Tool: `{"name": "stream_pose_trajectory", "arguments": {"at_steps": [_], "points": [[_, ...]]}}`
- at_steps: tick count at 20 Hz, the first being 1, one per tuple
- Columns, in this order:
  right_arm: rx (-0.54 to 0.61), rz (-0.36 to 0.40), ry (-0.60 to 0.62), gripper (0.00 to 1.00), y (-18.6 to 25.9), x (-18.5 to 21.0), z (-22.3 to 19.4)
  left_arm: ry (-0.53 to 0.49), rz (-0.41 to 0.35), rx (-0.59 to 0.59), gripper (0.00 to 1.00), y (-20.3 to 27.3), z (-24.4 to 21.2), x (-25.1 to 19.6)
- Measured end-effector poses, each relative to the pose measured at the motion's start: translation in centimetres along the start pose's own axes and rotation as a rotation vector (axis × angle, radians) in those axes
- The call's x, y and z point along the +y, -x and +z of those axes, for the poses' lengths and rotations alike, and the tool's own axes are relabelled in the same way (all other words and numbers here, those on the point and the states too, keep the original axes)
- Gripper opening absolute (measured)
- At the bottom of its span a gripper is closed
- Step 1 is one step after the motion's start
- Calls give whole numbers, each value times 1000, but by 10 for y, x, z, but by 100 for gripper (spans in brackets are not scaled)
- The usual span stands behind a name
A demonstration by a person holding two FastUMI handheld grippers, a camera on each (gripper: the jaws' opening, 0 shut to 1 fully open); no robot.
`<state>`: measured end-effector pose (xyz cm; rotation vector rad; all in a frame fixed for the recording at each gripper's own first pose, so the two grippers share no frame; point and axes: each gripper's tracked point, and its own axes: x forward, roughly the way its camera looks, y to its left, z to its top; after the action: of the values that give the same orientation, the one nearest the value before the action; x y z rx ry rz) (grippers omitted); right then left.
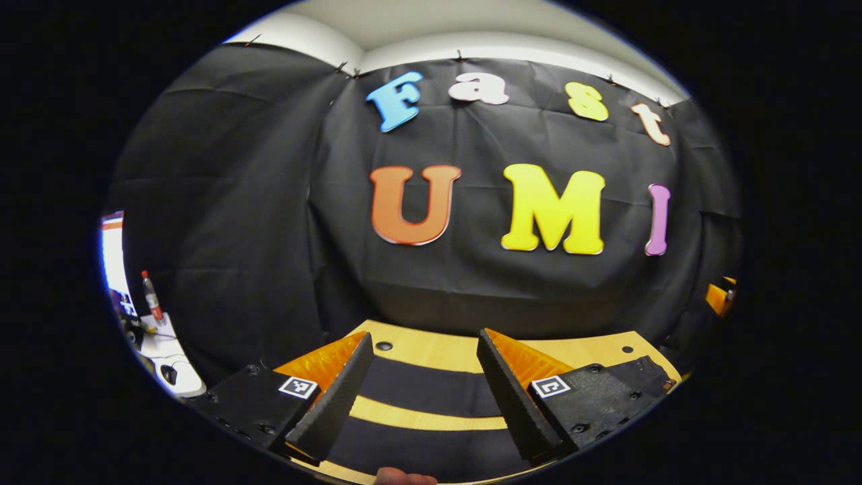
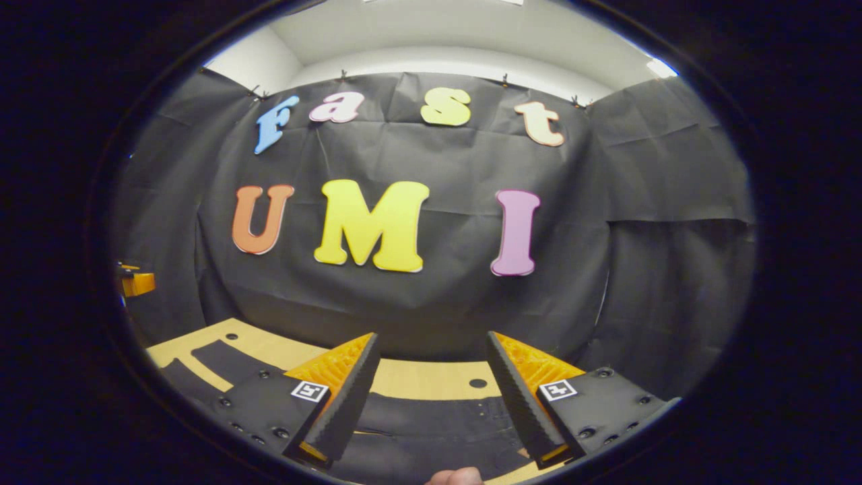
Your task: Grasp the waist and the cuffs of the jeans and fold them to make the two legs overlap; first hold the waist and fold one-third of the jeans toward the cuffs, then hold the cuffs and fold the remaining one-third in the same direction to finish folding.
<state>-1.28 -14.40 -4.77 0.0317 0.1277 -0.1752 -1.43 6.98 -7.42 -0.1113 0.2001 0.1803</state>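
The jeans lie flat on the wooden desk, a dark garment low in both views. In the left gripper view two dark bands with bare wood between them look like the two legs. In the right gripper view a seamed, stitched part may be the waist, though it is too dark to be sure.

The left hand-held gripper and the right hand-held gripper hover above the cloth, jaws wide apart and holding nothing.

The first step, overlapping the legs, seems not yet begun. To do it well, lower each gripper onto an outer edge, pinch through only one leg's layers, and lift both ends evenly so the fold lands straight.
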Motion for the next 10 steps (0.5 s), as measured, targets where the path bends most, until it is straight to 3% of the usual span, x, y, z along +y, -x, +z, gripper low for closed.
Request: {"name": "stream_pose_trajectory", "arguments": {"at_steps": [4, 7, 10], "points": [[196, -115, -143, 95, 3, -87, -61, 214, 149, 232, 99, 9, -86, 77], [385, -158, -295, 98, 16, -134, -124, 421, 232, 424, 99, 33, -159, 111], [570, -191, -529, 93, 28, -150, -197, 757, 280, 534, 99, 54, -205, 116]]}}
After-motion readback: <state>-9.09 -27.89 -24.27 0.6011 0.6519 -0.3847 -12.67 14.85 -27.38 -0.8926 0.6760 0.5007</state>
